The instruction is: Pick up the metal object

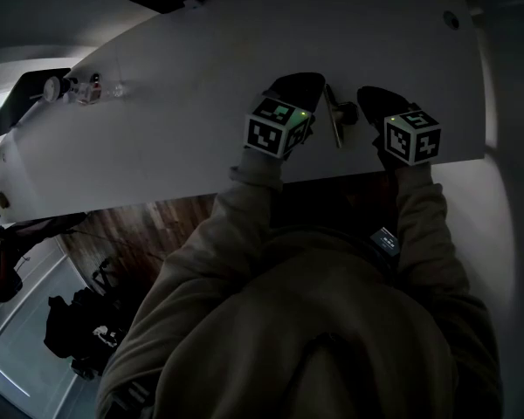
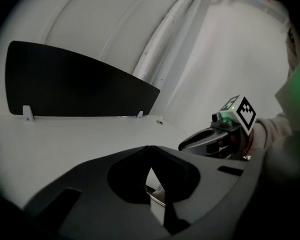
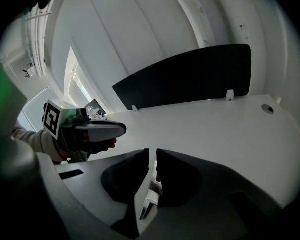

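Observation:
The metal object (image 1: 335,117), a slim grey bar with a dark knob on its right side, lies on the white table (image 1: 201,68) near the front edge. My left gripper (image 1: 299,87) is just to the left of it and my right gripper (image 1: 374,99) just to the right. Neither touches it as far as I can see. In the left gripper view the left gripper (image 2: 150,148) has its jaw tips together with nothing between them. In the right gripper view the right gripper (image 3: 152,152) shows only a thin slit between its jaws, also with nothing held.
A black upright panel (image 3: 190,84) stands along the table's far edge, with a round cable hole (image 1: 451,20) at the far right corner. Small items, among them a round dial (image 1: 52,86) and little bottles, sit at the table's left end. The floor drops away below the front edge.

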Tool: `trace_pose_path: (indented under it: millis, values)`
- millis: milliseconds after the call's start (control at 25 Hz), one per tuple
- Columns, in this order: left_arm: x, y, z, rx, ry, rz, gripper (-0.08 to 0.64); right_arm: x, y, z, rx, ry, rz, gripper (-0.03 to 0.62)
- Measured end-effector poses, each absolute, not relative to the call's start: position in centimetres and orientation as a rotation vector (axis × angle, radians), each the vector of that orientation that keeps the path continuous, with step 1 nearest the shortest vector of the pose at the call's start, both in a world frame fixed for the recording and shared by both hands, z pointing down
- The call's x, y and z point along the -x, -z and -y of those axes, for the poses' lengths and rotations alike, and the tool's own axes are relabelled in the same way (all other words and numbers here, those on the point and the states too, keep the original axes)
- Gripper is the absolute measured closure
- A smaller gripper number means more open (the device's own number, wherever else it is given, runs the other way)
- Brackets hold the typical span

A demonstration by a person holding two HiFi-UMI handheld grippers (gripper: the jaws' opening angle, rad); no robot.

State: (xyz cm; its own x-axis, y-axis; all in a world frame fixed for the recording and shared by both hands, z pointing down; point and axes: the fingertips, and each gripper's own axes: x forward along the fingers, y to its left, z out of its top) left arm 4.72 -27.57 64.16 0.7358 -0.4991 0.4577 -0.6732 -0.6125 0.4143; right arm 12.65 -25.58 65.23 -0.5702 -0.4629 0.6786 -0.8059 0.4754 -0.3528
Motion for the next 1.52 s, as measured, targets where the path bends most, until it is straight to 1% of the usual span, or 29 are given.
trace_pose_path:
  millis: [40,120,200,320,600,800,1160,1200,1240,1280,1360,1400,1520]
  values:
    - [-4.7,-64.4,27.5,-2.358,-0.401,0.882,0.557,-12.7,-65.8,25.3,-1.042,-0.916,2.213,0.565]
    - [-4.6,-64.8,27.3,-2.352,-0.403,0.881,0.557,-12.8,-67.1,24.6,-1.020,-0.934,2.183,0.464]
    - [-4.6,-65.1,27.2,-2.346,-0.405,0.881,0.557,-12.9,-68.7,23.8,-1.004,-0.962,2.155,0.432]
    - [-4.8,-65.7,27.1,-2.339,-0.403,0.879,0.557,-13.0,-70.6,22.8,-0.987,-1.007,2.127,0.419]
    - [-4.9,-68.4,26.0,-2.303,-0.416,0.867,0.557,-12.7,-73.4,21.7,-0.949,-1.052,2.101,0.411]
    - [-4.8,-69.8,25.4,-2.281,-0.432,0.860,0.557,-13.0,-75.2,21.2,-0.940,-1.047,2.061,0.411]
    - [-5.0,-69.6,25.8,-2.290,-0.445,0.853,0.557,-12.8,-77.2,20.9,-0.966,-1.139,2.037,0.413]
    - [-5.1,-69.6,25.7,-2.290,-0.447,0.851,0.557,-13.0,-77.2,20.9,-0.963,-1.148,2.042,0.440]
    - [-5.1,-69.6,25.7,-2.289,-0.448,0.851,0.557,-13.0,-77.0,20.9,-0.957,-1.165,2.054,0.494]
    - [-5.2,-69.5,25.7,-2.287,-0.446,0.851,0.557,-12.9,-76.7,21.0,-0.949,-1.192,2.074,0.509]
    - [-5.1,-69.3,25.8,-2.285,-0.438,0.857,0.557,-12.6,-75.8,21.2,-0.937,-1.240,2.117,0.558]
    - [-5.1,-69.2,26.0,-2.286,-0.434,0.862,0.557,-12.5,-75.5,21.3,-0.937,-1.251,2.130,0.569]
    - [-4.7,-69.1,26.2,-2.282,-0.440,0.876,0.557,-12.5,-74.7,21.9,-0.950,-1.268,2.137,0.569]
